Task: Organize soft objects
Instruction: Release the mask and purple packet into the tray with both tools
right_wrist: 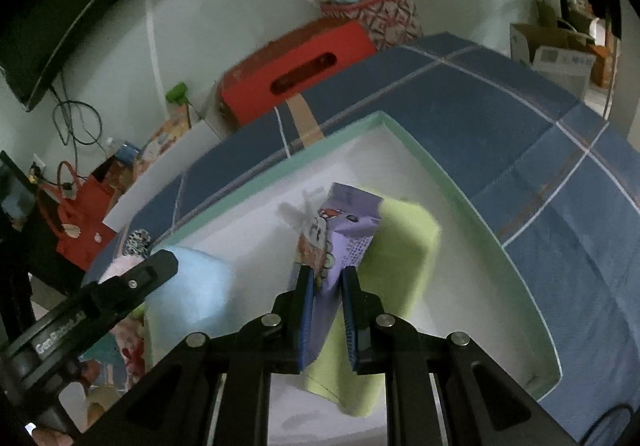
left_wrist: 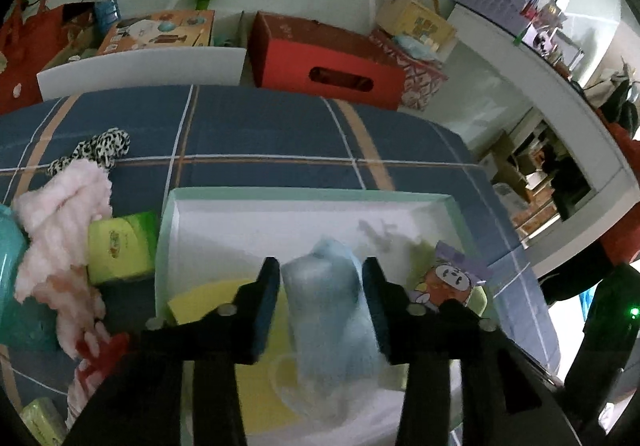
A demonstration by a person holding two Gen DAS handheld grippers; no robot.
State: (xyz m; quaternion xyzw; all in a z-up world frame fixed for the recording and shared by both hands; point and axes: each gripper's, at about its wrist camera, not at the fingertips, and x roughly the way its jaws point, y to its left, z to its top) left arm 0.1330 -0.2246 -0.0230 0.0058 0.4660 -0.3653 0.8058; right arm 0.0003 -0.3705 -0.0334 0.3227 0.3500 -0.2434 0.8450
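Observation:
A white box with a mint-green rim [left_wrist: 304, 195] [right_wrist: 440, 174] lies on the blue plaid bed cover [left_wrist: 280, 126]. My left gripper [left_wrist: 321, 264] hangs over the box, open, with a light blue cloth [left_wrist: 332, 326] loose between its pads. A yellow cloth [left_wrist: 208, 302] lies under it. One of its fingers [right_wrist: 156, 266] shows in the right wrist view, beside the blue cloth [right_wrist: 192, 286]. My right gripper [right_wrist: 328, 271] is shut on a purple cartoon packet [right_wrist: 348, 222] [left_wrist: 452, 278], and a lime-green cloth [right_wrist: 400, 246] hangs with it above the box floor.
Left of the box lie a pink fluffy cloth [left_wrist: 64, 214], a green tissue pack [left_wrist: 120, 246], a leopard-print piece [left_wrist: 104, 146], a teal item [left_wrist: 12, 266] and something red [left_wrist: 104, 350]. Beyond the bed stand a red carton [left_wrist: 320, 62] and bags against the wall.

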